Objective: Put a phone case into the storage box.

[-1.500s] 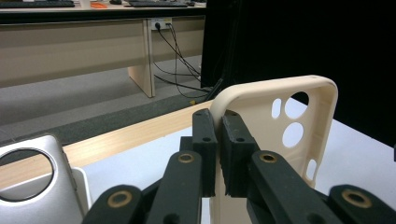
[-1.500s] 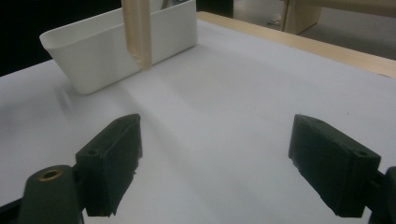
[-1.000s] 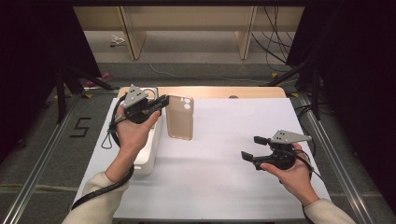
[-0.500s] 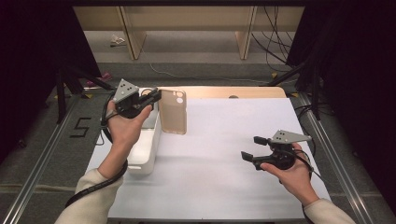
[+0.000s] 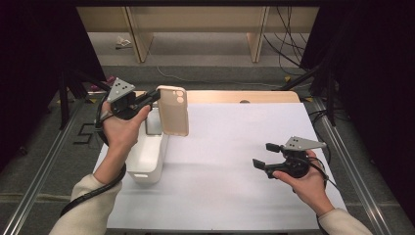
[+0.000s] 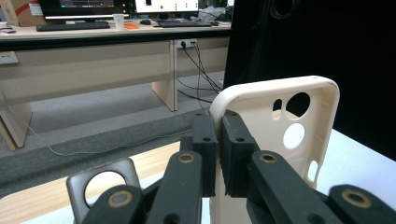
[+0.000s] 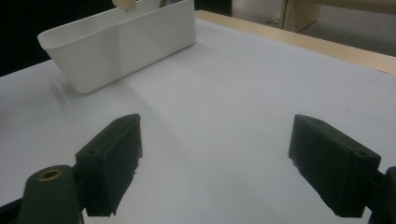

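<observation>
Change since earlier: left gripper (image 5: pixel 155 96) has carried the phone case (image 5: pixel 173 110) from beside the white bin (image 5: pixel 146 159) up and toward the bin's far end; right gripper (image 5: pixel 266 155) has kept its spot.
Surface: white sheet (image 5: pixel 230 161) covers the table, with a strip of bare wood (image 5: pixel 244 96) showing at its far edge, beyond the bin.
Room: grey floor beyond the table, wooden desk legs (image 5: pixel 138 34) and loose cables (image 5: pixel 286 44) farther back; dark curtains on both sides. The left gripper view shows a long desk (image 6: pixel 93 35) with keyboards and monitors behind the case.
Container: white bin, a long rectangular plastic tub, sits on the sheet at its left edge, under the left forearm; its inside is mostly hidden, so I cannot tell what it holds.
Phone case: beige, with round camera cutouts, held upright in the air above the bin's far end, clear of the sheet.
Left gripper: jaws pinched narrow on one long edge of the case, one pad on each face.
Right gripper: jaws wide apart with nothing between them, low over the sheet well to the right of the bin.
</observation>
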Tool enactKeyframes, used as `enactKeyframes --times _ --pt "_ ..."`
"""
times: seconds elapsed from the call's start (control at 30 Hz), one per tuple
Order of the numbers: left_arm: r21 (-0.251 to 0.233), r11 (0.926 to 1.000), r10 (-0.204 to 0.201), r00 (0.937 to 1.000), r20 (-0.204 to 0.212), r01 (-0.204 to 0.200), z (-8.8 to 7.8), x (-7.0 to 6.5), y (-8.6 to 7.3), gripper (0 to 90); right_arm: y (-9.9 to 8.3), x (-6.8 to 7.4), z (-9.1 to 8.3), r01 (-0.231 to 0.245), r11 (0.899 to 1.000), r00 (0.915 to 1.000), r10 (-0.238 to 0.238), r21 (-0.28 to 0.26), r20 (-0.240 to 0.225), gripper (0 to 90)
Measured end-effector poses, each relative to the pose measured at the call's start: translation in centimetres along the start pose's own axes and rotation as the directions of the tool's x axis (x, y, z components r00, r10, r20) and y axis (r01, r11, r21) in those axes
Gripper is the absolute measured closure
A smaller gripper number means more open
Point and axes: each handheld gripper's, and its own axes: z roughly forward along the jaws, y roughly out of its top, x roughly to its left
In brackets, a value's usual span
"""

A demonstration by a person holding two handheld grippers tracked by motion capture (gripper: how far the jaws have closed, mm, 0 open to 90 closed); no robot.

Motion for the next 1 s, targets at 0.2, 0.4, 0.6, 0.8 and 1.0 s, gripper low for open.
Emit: enactKeyframes --times 0.2,0.4,0.6,0.8,1.0 --pt "-0.003 1.0000 -0.001 1.0000 -0.007 0.001 -0.2 0.3 0.2 84.8 0.0 0.0 0.0 -0.002 1.000 1.0000 0.002 -0.002 0.001 18.3" --pt "-0.005 1.0000 -0.003 0.9999 -0.016 0.003 -0.4 0.7 0.3 84.8 0.0 0.0 0.1 -0.002 1.000 1.0000 0.002 0.000 0.000 18.3" --pt "-0.002 1.0000 -0.002 0.9994 -0.034 0.002 -0.6 1.4 0.4 84.8 0.0 0.0 0.1 -0.004 1.000 1.0000 0.004 -0.001 0.000 18.3" --pt "-0.005 1.0000 -0.005 0.9985 -0.054 0.005 -0.9 2.3 0.6 84.8 -0.1 0.0 0.1 -0.004 1.000 1.0000 0.004 0.001 -0.001 18.3" --pt "-0.013 0.9999 0.001 0.9975 -0.071 -0.002 -1.1 3.4 0.9 84.8 -0.1 -0.1 0.1 -0.005 1.000 1.0000 0.005 0.002 0.000 18.3"
